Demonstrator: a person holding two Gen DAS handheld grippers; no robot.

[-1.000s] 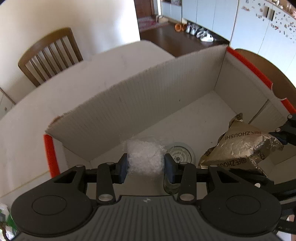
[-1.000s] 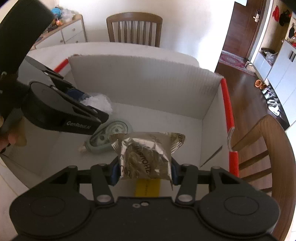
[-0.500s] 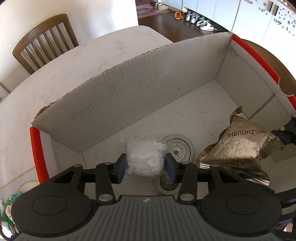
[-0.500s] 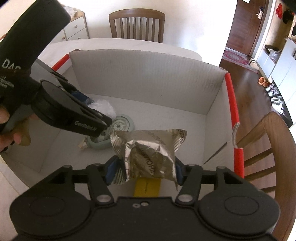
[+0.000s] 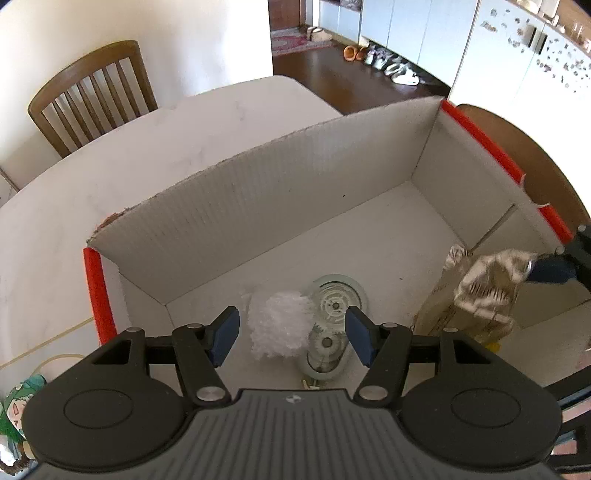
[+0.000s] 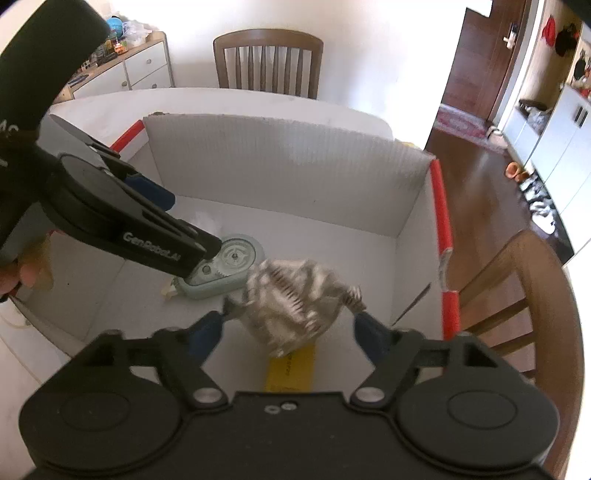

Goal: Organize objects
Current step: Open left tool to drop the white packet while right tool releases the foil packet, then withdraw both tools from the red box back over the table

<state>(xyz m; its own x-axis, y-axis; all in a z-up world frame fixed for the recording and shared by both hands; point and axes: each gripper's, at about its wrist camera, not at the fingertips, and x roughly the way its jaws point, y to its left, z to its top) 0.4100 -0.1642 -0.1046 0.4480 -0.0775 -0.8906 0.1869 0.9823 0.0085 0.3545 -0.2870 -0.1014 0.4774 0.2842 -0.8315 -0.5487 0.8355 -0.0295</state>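
Pale walls; dark wood floor (image 5: 343, 81); slatted wooden chair (image 5: 92, 96); white cabinets (image 5: 406, 26)

Box (image 5: 332, 177) on table (image 5: 155, 147); tape dispenser (image 6: 225, 266) inside, beside foil packet (image 6: 291, 295).

The foil packet (image 6: 295, 295) is motion-blurred; the yellow item (image 6: 291, 369) is partly hidden.

The far half of the white corrugated cardboard box (image 5: 280, 192) floor lies bare; nearer, a fluffy white clump (image 5: 279, 326), a pale-green tape dispenser (image 6: 221, 271) and a blurred, probably foil, packet (image 6: 291, 299) crowd it.
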